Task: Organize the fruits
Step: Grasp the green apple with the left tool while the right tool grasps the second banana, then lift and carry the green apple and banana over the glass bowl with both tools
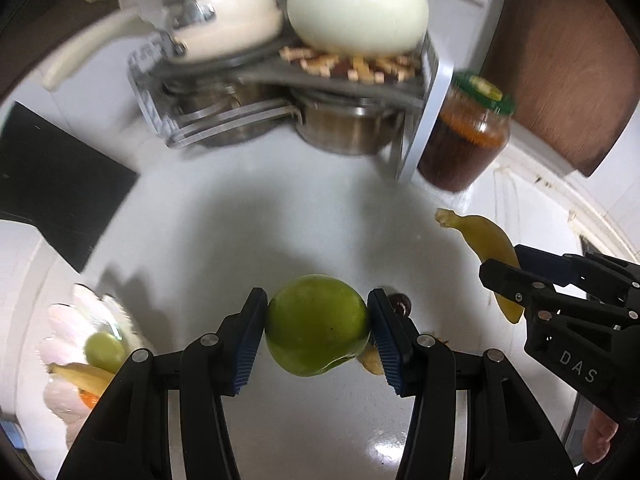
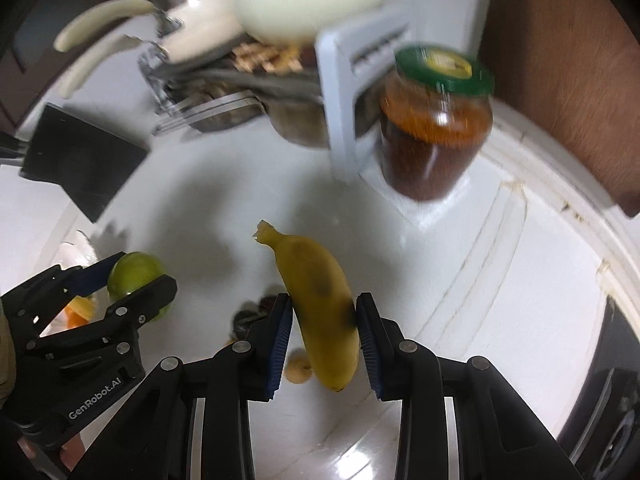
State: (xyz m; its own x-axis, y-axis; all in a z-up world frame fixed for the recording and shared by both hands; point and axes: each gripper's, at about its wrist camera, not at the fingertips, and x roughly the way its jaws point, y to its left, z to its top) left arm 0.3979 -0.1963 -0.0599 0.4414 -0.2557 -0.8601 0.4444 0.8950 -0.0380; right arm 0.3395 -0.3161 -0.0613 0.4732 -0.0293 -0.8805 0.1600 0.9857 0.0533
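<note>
Right now I have a round, smooth green apple (image 1: 317, 325) sitting squarely between the ribbed blue pads (image 1: 251, 342) of my left gripper (image 1: 318, 340), both pads pressed against its sides, so that claw is clenched on the fruit above the glossy white countertop (image 1: 280, 216). From the right wrist view the same apple (image 2: 136, 274) shows pinched in the black fingers off to my left.

My right gripper (image 2: 322, 338) grasps a curved yellow banana (image 2: 320, 304) with dark bruises on its skin; the fruit runs lengthwise between the blue pads (image 2: 281, 344), stem end pointing away from me, blunt tip towards the camera. In the left view that banana (image 1: 488, 244) disappears behind the right claw's black fingers.

Under and just beyond the banana, on the counter, lie a small tan round fruit (image 2: 298, 366) and a dark wrinkled lump (image 2: 256, 314) I cannot identify.

Further left sits a scalloped white ceramic bowl (image 1: 64, 320) holding a green fruit, a banana and something orange. Behind, blurred, a grey plastic rack (image 1: 432, 120) carries steel pots (image 1: 344, 124), a cream round kettle (image 1: 358, 12) and cream-handled pans. Beside the rack stands a glass jar with a green lid (image 2: 436, 120), filled with reddish-brown paste. A flat black slab (image 1: 52, 176) lies at far left.
</note>
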